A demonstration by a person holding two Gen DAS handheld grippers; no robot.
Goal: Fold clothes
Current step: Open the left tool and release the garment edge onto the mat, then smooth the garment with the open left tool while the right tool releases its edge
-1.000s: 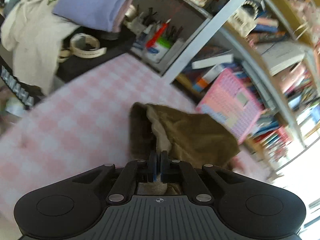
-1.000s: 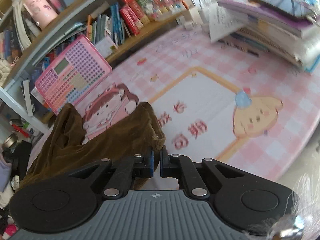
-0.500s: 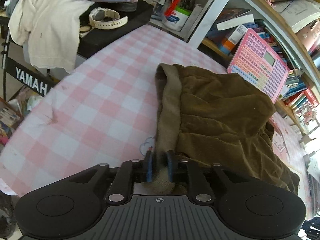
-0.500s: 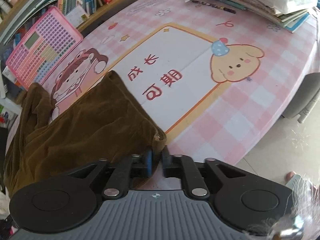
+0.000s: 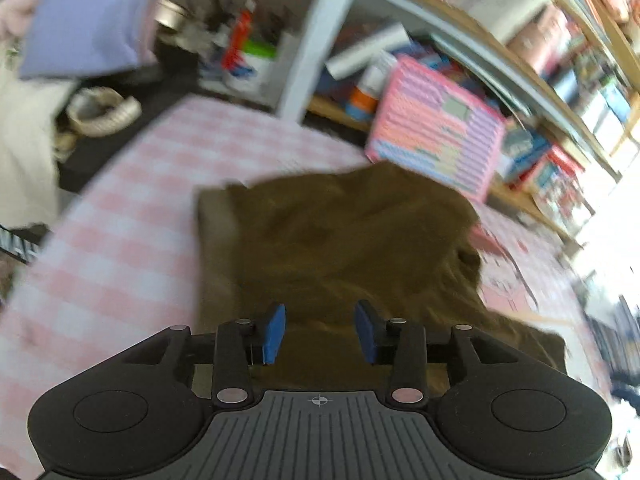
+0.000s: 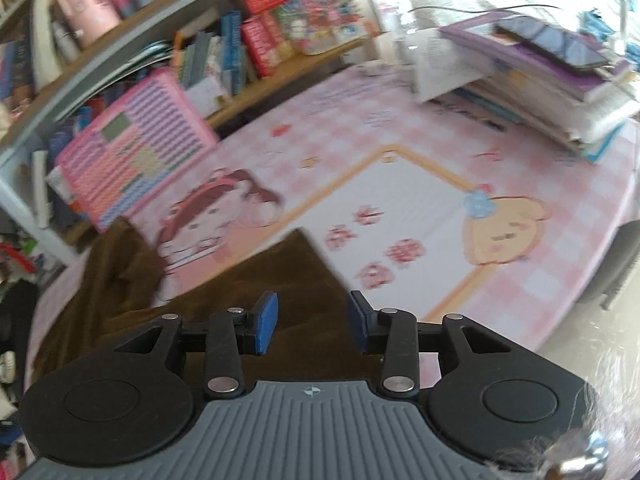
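Observation:
A brown corduroy garment (image 5: 340,248) lies on the pink checked tablecloth (image 5: 120,240), with its lighter waistband along the left edge. My left gripper (image 5: 320,332) is open just above the garment's near edge, nothing between its blue pads. In the right wrist view the same garment (image 6: 224,296) lies at lower left. My right gripper (image 6: 310,328) is open over the garment's near right corner, holding nothing. Both views are motion-blurred.
A pink keypad toy (image 5: 436,136) (image 6: 132,152) leans against the bookshelf behind the garment. A pen cup (image 5: 248,60) and a tape roll (image 5: 104,110) stand at the back left. A cartoon desk mat (image 6: 400,216) and a book stack (image 6: 532,76) lie on the right.
Both grippers have opened and let go of the garment's near edge. The garment now lies on the table. Both grippers have lifted and pulled back slightly.

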